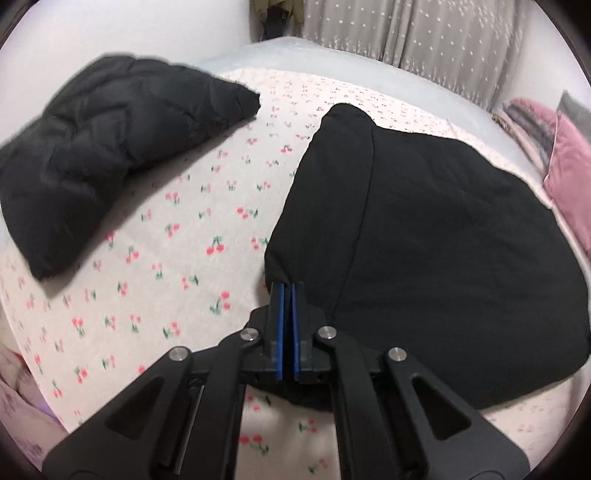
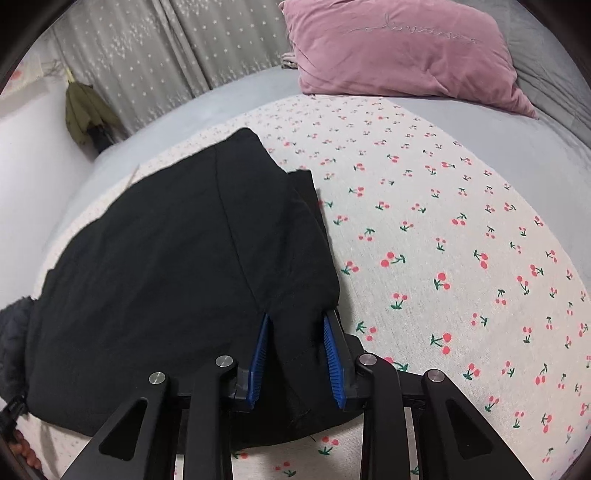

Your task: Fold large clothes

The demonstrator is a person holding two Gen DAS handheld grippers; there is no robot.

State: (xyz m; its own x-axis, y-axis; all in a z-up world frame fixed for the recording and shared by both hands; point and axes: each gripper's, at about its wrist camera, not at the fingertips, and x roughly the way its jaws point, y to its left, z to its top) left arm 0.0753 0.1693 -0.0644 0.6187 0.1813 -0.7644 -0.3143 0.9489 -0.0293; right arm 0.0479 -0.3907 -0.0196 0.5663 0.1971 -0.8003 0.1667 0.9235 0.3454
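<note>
A black garment (image 1: 424,236) lies spread on a bed whose sheet (image 1: 177,229) is pale with a red cherry print. In the left wrist view the left gripper (image 1: 287,291) sits at the garment's near left corner, its blue pads (image 1: 280,325) pressed almost together with the edge of the cloth pinched between the tips. In the right wrist view the right gripper (image 2: 295,325) is at the garment's (image 2: 166,277) near right corner; its blue pads (image 2: 260,354) stand partly apart with a thick bunch of black cloth filling the gap between them and touching both. A second dark, quilted coat (image 1: 103,147) lies folded on the sheet to the far left, well apart from the first. A pink pillow (image 2: 402,51) rests at the far right of the bed, and grey starred curtains (image 1: 413,29) hang behind it.
</note>
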